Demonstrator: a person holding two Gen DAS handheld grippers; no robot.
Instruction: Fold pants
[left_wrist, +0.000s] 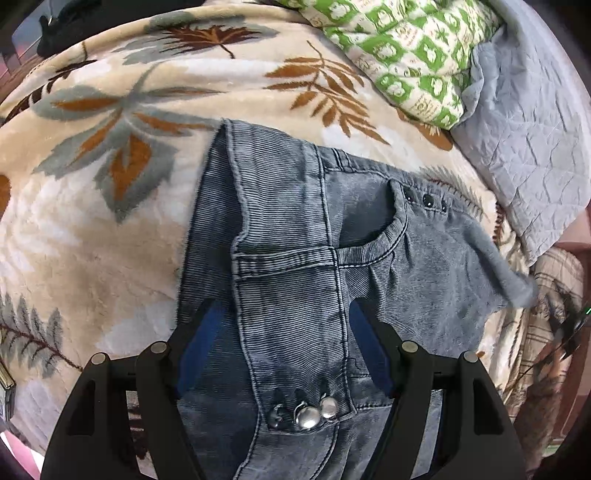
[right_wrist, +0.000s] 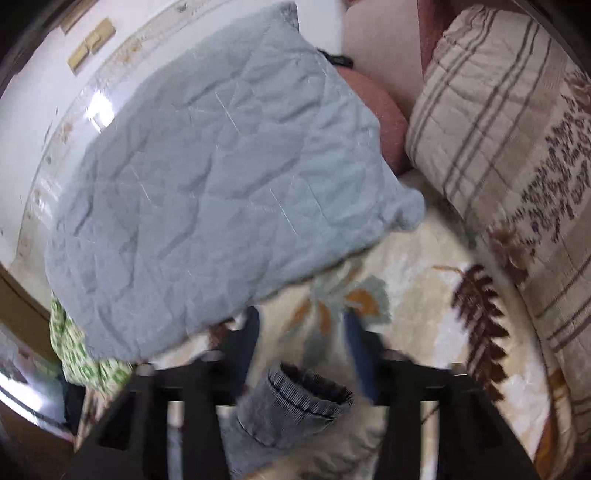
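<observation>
We judge a fold is mid-way. At the lower centre of the left view, our left gripper (left_wrist: 284, 354) has fingers spread wide, straddling the pants (left_wrist: 295, 258) on the leaf blanket (left_wrist: 92, 240), pinching nothing. Our right gripper (right_wrist: 301, 343), blurred, is spread above a cuff (right_wrist: 303, 398). Next: close, lift, fold over. Beyond lies a grey quilt (right_wrist: 221, 184).

one pants (left_wrist: 288, 258), three metal buttons (left_wrist: 308, 415), two pillows (right_wrist: 221, 177)

The pants (left_wrist: 295, 258) run off the left wrist view's near edge between the fingers. The right wrist view is motion-blurred — a denim hem (right_wrist: 306, 398) lies near, its remainder cut off.
</observation>
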